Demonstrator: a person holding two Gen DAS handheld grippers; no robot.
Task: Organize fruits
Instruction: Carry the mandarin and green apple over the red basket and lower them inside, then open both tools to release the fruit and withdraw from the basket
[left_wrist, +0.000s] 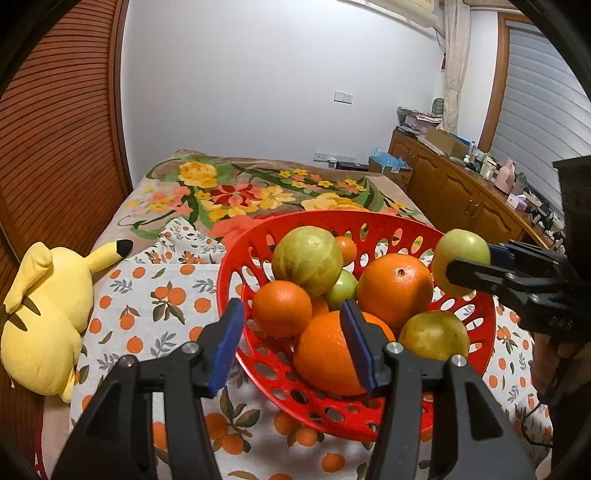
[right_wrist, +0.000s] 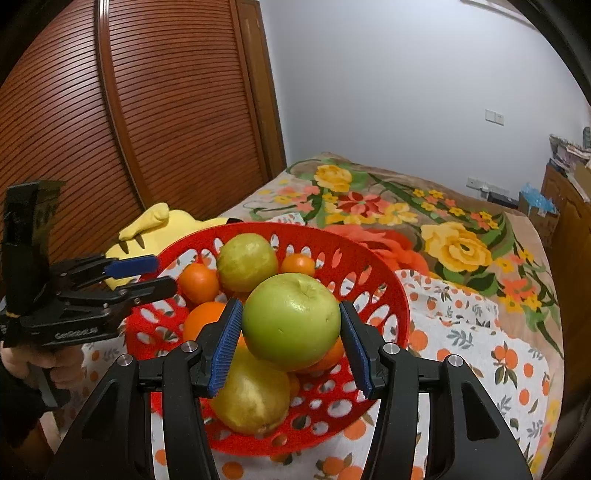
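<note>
A red perforated basket stands on an orange-print cloth and holds several oranges, yellow-green fruits and small green ones. My right gripper is shut on a green apple and holds it above the basket's right side; the apple also shows in the left wrist view. My left gripper is open and empty at the basket's near left rim, with a large orange just behind its right finger. The left gripper also shows in the right wrist view.
A yellow plush toy lies left of the basket. A floral blanket covers the bed behind. A wooden louvred door stands at the left. A cluttered wooden cabinet runs along the right.
</note>
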